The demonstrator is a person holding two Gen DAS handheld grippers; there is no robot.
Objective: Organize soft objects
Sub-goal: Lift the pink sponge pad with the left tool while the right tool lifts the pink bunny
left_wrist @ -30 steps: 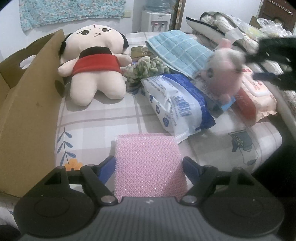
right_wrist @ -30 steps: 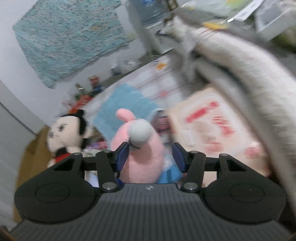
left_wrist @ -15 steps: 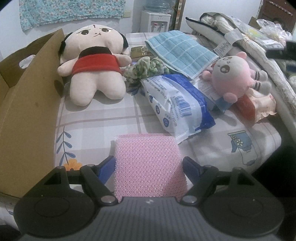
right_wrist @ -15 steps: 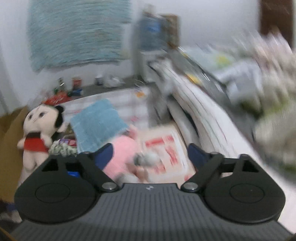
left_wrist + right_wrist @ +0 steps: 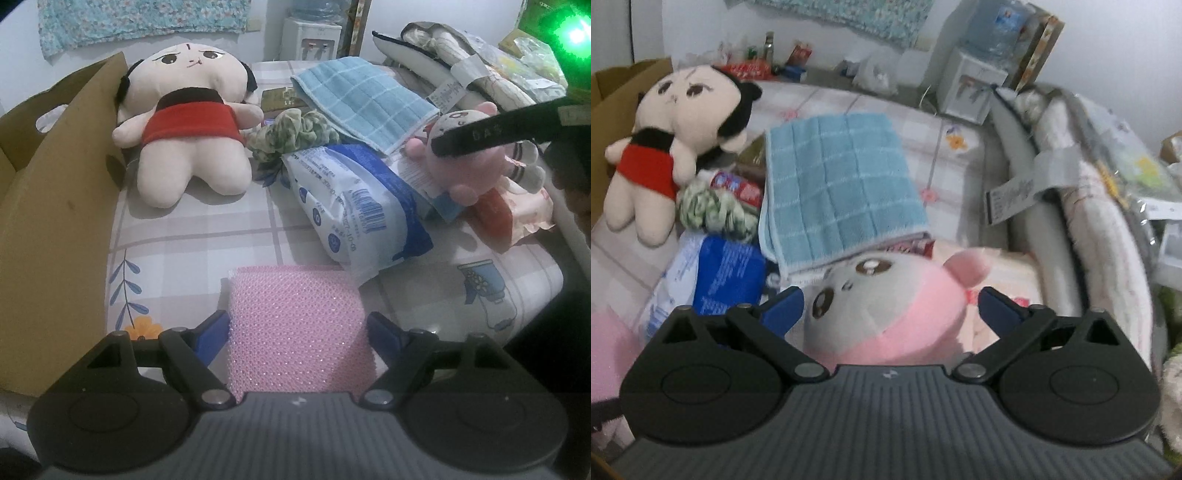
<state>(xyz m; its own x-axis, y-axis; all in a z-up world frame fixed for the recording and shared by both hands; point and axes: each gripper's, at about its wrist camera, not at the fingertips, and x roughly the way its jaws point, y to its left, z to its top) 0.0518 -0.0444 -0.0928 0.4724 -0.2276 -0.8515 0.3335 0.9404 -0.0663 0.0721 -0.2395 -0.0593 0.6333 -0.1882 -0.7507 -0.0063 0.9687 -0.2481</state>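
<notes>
My left gripper (image 5: 295, 325) is shut on a pink mesh sponge (image 5: 299, 332), held low over the checked bedsheet (image 5: 207, 236). A pink and grey plush (image 5: 912, 314) lies on the wipe packs, face up. My right gripper (image 5: 890, 299) straddles its head; the jaws are closing, with small gaps still showing at both pads. In the left wrist view one of the right gripper's fingers (image 5: 491, 134) crosses the plush (image 5: 469, 170). A big doll in a red top (image 5: 188, 122) lies beside the cardboard box (image 5: 48, 206).
A blue checked towel (image 5: 838, 184), a green scrunchie (image 5: 295, 129) and a blue-white wipes pack (image 5: 351, 206) crowd the middle of the bed. A pink wipes pack (image 5: 517, 210) lies under the plush. Rolled bedding (image 5: 1089, 206) lines the right side.
The right gripper let go of the pink plush, which dropped onto the packs; it swung away, rolled, and came back around the plush's head. The left gripper and sponge stayed put.
</notes>
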